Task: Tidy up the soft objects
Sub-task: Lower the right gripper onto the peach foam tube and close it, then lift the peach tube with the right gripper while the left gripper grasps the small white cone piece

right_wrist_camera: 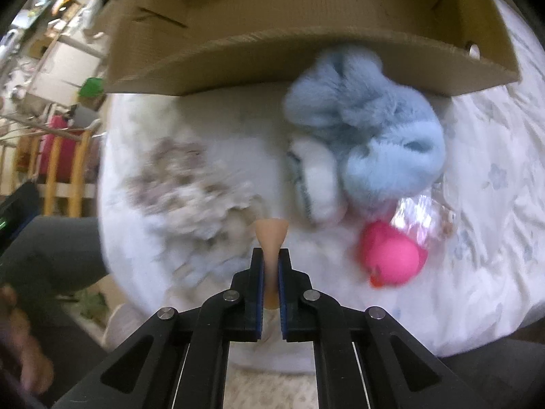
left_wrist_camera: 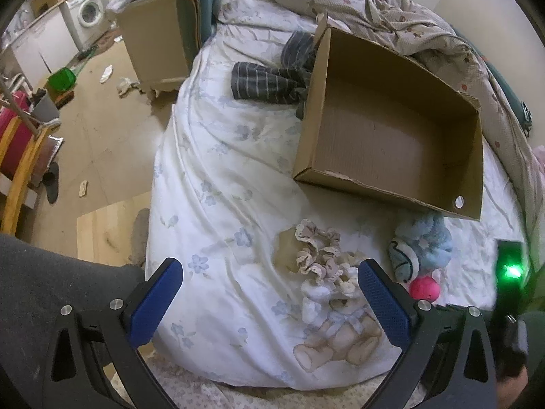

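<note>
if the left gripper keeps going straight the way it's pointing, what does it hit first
Most likely the frilly beige scrunchie, which lies on the white bedding just ahead between the open left gripper fingers. Beyond it sits the cardboard box. Depth is hard to judge through the fisheye.

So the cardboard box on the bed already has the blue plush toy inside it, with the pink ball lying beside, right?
Not quite. The cardboard box is empty in the left wrist view; the blue plush toy lies on the bed outside it, against its near wall. The pink ball does lie beside the toy.
</note>
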The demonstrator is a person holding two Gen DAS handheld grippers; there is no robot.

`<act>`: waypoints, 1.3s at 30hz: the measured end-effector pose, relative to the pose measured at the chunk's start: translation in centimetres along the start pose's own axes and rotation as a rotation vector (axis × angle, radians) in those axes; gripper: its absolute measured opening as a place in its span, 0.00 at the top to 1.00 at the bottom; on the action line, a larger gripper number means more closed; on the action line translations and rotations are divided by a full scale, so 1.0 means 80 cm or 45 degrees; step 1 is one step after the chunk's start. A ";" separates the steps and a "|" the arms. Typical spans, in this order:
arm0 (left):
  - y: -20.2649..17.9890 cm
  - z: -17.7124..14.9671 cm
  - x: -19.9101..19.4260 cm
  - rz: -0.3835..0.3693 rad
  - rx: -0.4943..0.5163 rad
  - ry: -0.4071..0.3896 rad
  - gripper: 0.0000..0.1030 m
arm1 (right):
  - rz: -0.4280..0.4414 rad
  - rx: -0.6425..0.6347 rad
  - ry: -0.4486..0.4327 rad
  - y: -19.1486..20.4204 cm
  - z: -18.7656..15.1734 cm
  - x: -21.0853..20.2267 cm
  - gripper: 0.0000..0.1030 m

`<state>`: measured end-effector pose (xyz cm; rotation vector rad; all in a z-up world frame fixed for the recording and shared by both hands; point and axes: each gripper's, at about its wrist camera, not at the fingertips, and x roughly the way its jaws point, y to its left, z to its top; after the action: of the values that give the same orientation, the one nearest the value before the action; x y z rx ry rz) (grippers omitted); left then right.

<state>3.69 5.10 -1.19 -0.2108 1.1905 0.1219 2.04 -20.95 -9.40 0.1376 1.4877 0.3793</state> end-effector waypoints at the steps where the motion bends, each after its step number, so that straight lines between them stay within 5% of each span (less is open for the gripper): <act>1: 0.001 0.004 0.001 -0.005 -0.007 0.011 0.00 | 0.021 -0.029 -0.013 0.005 -0.001 -0.012 0.92; 5: 0.001 0.024 0.009 -0.024 -0.013 0.055 0.01 | 0.119 -0.079 -0.109 0.007 -0.003 -0.068 0.92; 10: -0.015 0.035 0.045 -0.064 0.032 0.194 0.13 | 0.196 -0.068 -0.213 -0.008 0.000 -0.108 0.92; 19: -0.026 0.030 0.104 -0.083 0.045 0.334 0.51 | 0.243 0.063 -0.250 -0.036 0.002 -0.090 0.92; 25: 0.012 0.036 0.113 -0.020 -0.087 0.330 0.56 | 0.254 0.066 -0.239 -0.036 0.006 -0.082 0.92; 35: -0.023 0.023 0.152 -0.037 0.066 0.421 0.66 | 0.257 0.041 -0.225 -0.027 0.006 -0.081 0.92; 39: -0.040 0.022 0.168 -0.050 0.123 0.447 0.84 | 0.244 0.050 -0.219 -0.029 0.006 -0.081 0.92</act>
<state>10.86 2.15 -12.78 -0.1744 1.5367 -0.0083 2.63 -25.19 -3.99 0.3383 1.3158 0.4805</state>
